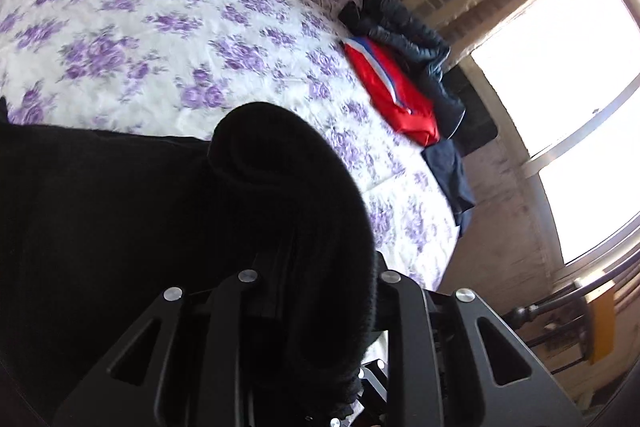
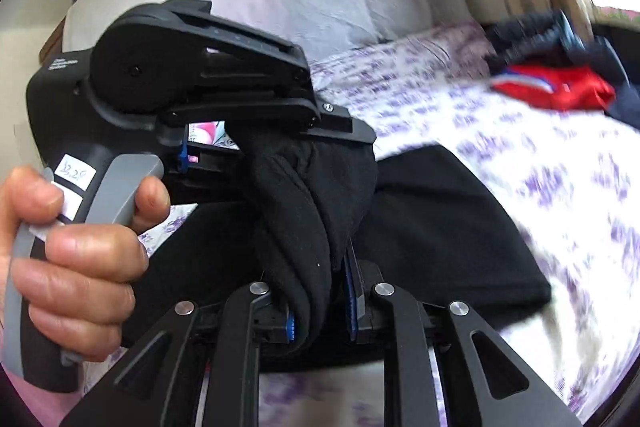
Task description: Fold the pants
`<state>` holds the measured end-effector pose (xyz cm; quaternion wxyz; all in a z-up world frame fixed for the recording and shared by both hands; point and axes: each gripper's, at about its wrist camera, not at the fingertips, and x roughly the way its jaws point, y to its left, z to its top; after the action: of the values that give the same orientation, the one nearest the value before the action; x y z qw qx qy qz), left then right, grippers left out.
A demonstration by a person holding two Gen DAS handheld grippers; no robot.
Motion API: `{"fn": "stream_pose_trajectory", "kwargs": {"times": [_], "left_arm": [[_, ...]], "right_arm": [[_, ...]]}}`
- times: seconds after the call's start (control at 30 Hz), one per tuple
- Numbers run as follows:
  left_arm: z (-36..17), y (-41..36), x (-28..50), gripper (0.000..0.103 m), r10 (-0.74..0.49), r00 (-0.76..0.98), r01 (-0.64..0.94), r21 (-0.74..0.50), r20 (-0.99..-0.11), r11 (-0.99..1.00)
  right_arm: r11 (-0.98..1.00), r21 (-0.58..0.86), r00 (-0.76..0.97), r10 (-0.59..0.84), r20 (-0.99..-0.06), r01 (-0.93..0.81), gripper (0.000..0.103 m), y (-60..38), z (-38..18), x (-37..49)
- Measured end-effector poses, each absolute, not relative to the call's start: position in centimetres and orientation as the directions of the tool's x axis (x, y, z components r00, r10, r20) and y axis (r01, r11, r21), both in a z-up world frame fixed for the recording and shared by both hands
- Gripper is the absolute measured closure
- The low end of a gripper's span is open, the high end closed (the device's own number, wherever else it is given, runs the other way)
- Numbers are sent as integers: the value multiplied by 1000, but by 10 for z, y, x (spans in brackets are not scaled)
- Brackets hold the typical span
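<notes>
We see both grippers clamped on bunched folds of the black pants, which hang over the flowered bed. The right gripper pinches cloth between its blue pads; the left gripper grips beside it, its pads seemingly buried in fabric. A red garment lies near the window.

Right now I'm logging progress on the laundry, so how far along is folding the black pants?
Done: part of the black pants already lies flat on the floral bedspread. In hand: the left gripper and right gripper each pinch a bunched end, lifted together. Left: laying that fold down and smoothing it. The red garment lies aside.
</notes>
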<state>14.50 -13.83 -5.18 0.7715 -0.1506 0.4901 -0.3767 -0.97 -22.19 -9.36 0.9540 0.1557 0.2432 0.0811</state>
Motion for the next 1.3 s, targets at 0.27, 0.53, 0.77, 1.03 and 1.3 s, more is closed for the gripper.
{"fn": "stream_pose_trajectory", "kwargs": {"times": [0.27, 0.53, 0.77, 1.03, 1.3], "left_arm": [[-42, -156, 134, 33, -735, 201, 475, -592, -647, 651], [15, -72, 113, 12, -700, 482, 518, -473, -527, 713], [-26, 19, 115, 12, -597, 563, 317, -517, -571, 795], [-54, 27, 90, 12, -548, 554, 326, -443, -627, 835], [-79, 21, 71, 12, -483, 533, 377, -317, -695, 871]], "right_arm": [[907, 411, 863, 275, -425, -86, 53, -247, -90, -11], [859, 510, 845, 305, -438, -45, 39, -274, -85, -7], [840, 542, 822, 309, -478, 0, 68, -282, -85, 3], [868, 497, 796, 313, -518, -18, 75, -289, -96, -6], [909, 397, 791, 334, -512, -127, 52, -300, -51, -47]]}}
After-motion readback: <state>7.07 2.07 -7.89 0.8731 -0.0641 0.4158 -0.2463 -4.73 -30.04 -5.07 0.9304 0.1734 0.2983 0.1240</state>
